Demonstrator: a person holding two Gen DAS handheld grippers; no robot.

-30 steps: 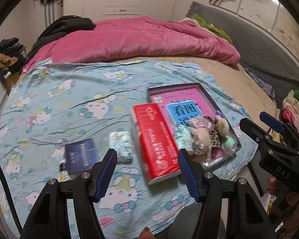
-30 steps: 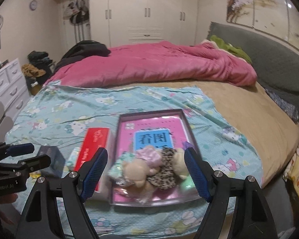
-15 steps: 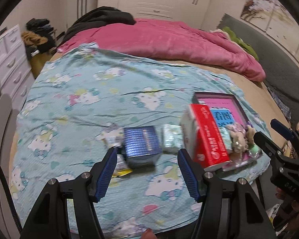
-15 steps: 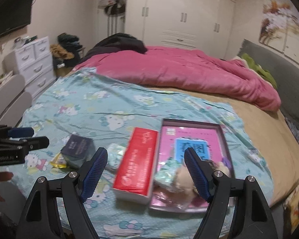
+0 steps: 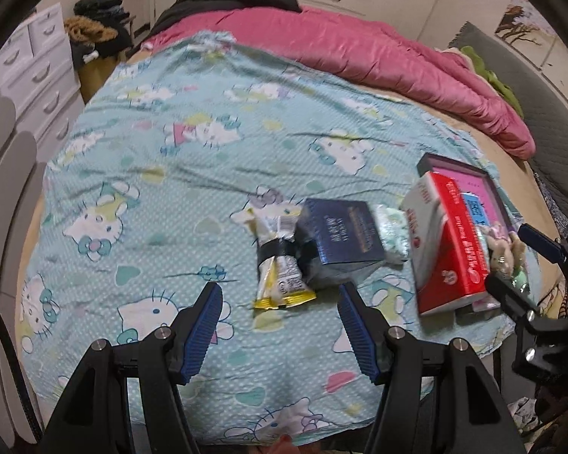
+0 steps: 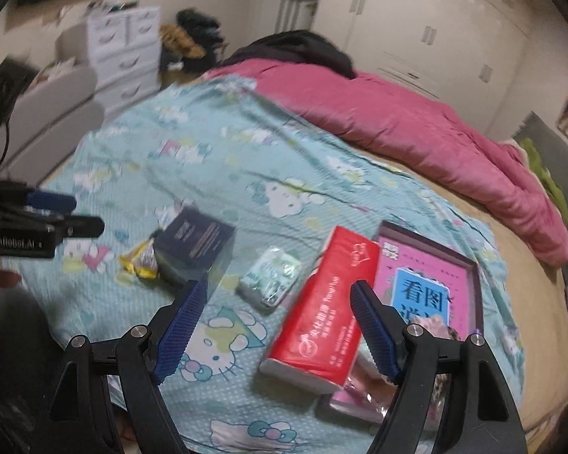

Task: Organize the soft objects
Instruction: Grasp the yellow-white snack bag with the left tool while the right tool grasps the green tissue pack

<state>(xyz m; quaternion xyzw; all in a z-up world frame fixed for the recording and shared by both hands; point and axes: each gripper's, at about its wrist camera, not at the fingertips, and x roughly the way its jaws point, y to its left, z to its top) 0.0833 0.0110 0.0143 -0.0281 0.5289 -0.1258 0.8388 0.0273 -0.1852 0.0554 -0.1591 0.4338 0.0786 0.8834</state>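
Note:
On the Hello Kitty sheet [image 5: 170, 174] lie a yellow snack packet bundle [image 5: 280, 272], a dark blue box [image 5: 339, 232], a green tissue pack [image 6: 270, 278], a red tissue pack [image 6: 327, 306] and a pink book tray [image 6: 428, 265] holding plush toys [image 5: 501, 249]. My left gripper [image 5: 280, 325] is open and empty, just in front of the snack packets and blue box. My right gripper [image 6: 276, 321] is open and empty, above the green pack and the red pack's near end.
A pink duvet [image 5: 378, 53] and dark clothes [image 5: 227, 0] lie at the far side of the bed. White drawers [image 5: 38, 60] stand at the left. A grey headboard [image 5: 549, 87] runs along the right.
Both grippers have swung left across the bed. The left view went from the red pack to the snack packets; the right view from the plush toys to the red and green packs. Jaws stayed open.

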